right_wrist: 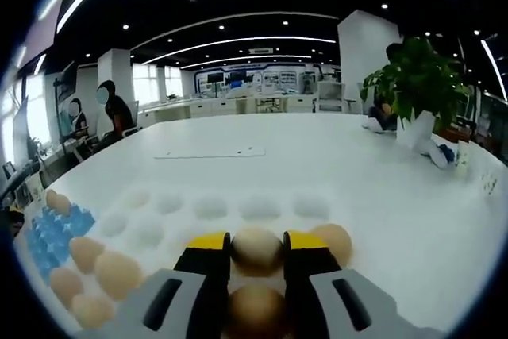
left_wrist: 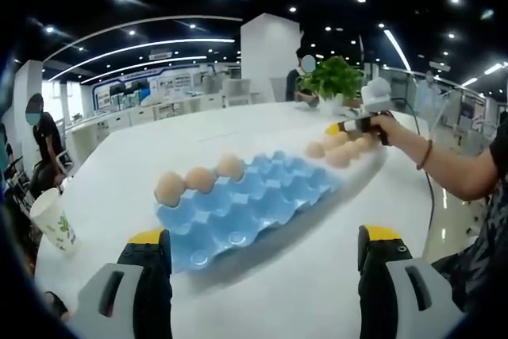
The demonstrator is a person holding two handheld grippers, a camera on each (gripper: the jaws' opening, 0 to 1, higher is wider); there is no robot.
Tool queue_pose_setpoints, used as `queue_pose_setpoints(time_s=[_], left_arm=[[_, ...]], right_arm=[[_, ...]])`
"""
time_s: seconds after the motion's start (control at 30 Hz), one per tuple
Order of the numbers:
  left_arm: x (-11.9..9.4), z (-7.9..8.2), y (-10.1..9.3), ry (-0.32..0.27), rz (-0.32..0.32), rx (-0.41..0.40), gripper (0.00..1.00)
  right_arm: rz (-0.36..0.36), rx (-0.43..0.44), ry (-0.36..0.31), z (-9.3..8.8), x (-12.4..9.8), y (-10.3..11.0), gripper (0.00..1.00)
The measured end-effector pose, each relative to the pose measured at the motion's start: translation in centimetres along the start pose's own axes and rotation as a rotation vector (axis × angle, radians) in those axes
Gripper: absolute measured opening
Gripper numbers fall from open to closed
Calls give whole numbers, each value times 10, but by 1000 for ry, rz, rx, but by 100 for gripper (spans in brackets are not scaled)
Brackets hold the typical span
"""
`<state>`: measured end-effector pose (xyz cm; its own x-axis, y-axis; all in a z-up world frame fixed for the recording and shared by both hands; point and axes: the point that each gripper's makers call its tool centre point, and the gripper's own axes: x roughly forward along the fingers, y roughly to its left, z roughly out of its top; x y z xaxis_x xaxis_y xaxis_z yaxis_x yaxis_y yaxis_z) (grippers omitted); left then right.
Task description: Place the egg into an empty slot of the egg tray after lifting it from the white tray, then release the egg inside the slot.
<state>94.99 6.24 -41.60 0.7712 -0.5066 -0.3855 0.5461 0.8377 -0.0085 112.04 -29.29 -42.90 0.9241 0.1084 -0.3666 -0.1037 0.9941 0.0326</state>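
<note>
**Gripping an egg on the white tray, lift not yet made**

Closing on the egg (right_wrist: 255, 248), the right gripper (right_wrist: 255, 253) has its jaws at either side of it while it sits in the white tray (right_wrist: 238, 210). My guess: raise it straight, then carry toward 9 o'clock to the blue egg tray (left_wrist: 246, 204), whose slots are mostly empty. Neighbouring eggs (right_wrist: 99, 271) crowd the way. The left gripper (left_wrist: 262, 252) hangs open, empty. A paper cup (left_wrist: 55, 220) and potted plant (right_wrist: 417, 85) stand well apart.

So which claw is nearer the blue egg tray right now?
Left. The left claw hovers open just short of the blue egg tray's near edge; the right claw is past its far end, closed on an egg at the white tray.
</note>
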Motion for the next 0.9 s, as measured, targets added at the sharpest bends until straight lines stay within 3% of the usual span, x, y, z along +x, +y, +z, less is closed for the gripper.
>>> queue_pose_setpoints(time_s=[0.73,0.9], left_arm=[[-2,-1,2,0,5,-3,100],[-1,0,1,-2,3,0,100]], right_arm=[[21,-30,-50,20,-7,4,26],[48,-28,-70,27,-12,14,26]])
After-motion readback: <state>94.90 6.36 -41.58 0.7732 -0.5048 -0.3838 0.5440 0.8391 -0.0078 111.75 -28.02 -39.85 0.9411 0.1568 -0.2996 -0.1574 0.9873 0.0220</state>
